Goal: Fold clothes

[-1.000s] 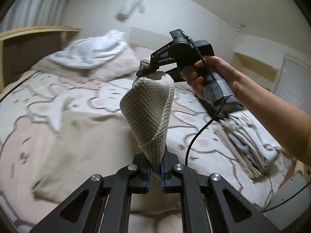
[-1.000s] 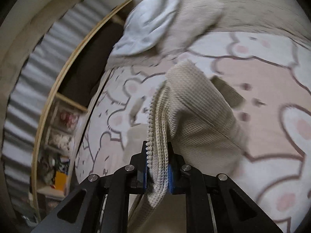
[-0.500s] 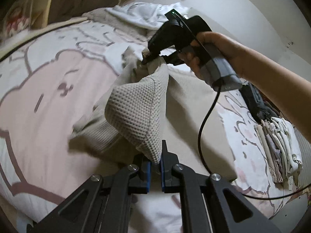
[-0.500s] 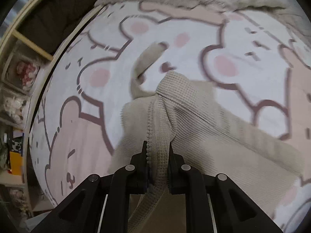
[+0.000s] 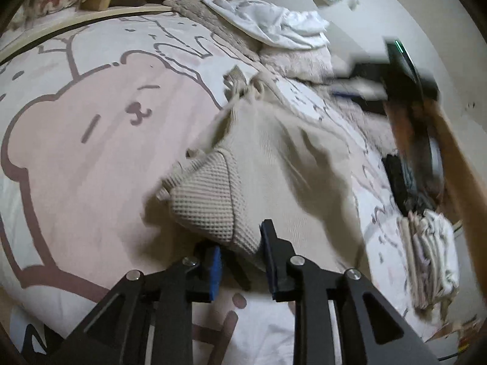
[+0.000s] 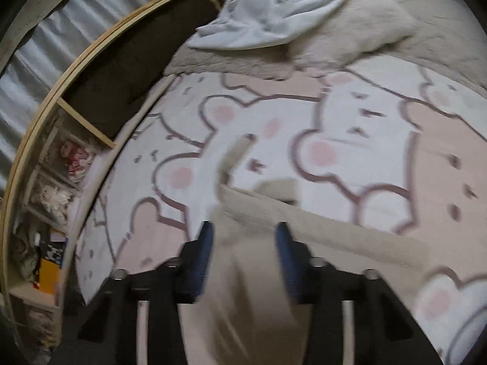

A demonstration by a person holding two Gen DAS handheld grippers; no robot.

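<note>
Garment (image 5: 274,164): beige waffle knit, lying on bedspread (image 5: 91,152); far edge blurred. Left gripper (image 5: 240,261): fingers apart, corner fold between, grip unclear. Right gripper (image 6: 243,255): fingers apart over garment, blurred.

The garment (image 5: 274,158) lies on the bed (image 5: 91,152); a folded stack (image 5: 432,252) sits at its right, pillows (image 5: 274,30) far behind.

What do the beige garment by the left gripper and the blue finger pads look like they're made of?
Beige waffle-textured garment: looks like a soft cotton-type waffle knit, matte; its grid of small square dimples and limp draping suggest that. Blue finger pads: probably rubber or foam, matte, with no gloss, set inside the black, hard-looking fingers of the left gripper; the exact material is unclear.
</note>
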